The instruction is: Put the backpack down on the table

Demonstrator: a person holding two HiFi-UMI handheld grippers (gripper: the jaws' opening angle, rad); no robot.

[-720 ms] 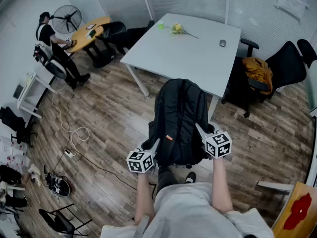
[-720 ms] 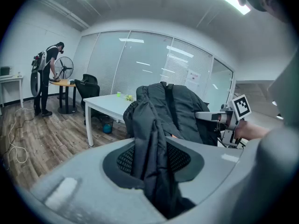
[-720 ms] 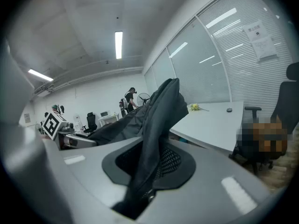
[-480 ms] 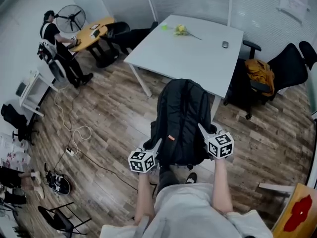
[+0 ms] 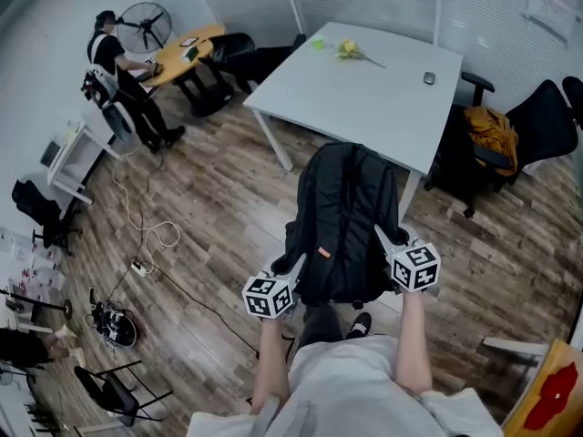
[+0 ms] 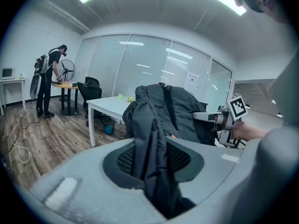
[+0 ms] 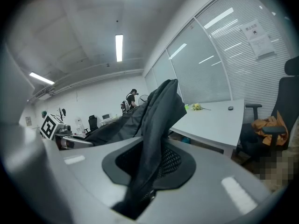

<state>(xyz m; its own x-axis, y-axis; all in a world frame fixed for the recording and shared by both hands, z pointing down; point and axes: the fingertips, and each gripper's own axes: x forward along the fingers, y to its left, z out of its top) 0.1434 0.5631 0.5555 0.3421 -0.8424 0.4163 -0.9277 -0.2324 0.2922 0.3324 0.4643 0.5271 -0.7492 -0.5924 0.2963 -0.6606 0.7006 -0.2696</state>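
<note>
White table (image 5: 364,107) carries yellow flower (image 5: 349,51) and small dark object (image 5: 428,78).

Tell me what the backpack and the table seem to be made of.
The backpack: black woven synthetic fabric, probably nylon, with a matte finish; it folds and creases softly. The table: smooth, flat white top, likely laminate or painted board, with a faint sheen.

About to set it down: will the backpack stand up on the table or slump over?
Likely floppy: the fabric of the backpack bunches into folds where the left tool and right tool pinch it. It looks fairly full and rounded, so perhaps some weight. On the table it will probably slump rather than stand.
</note>
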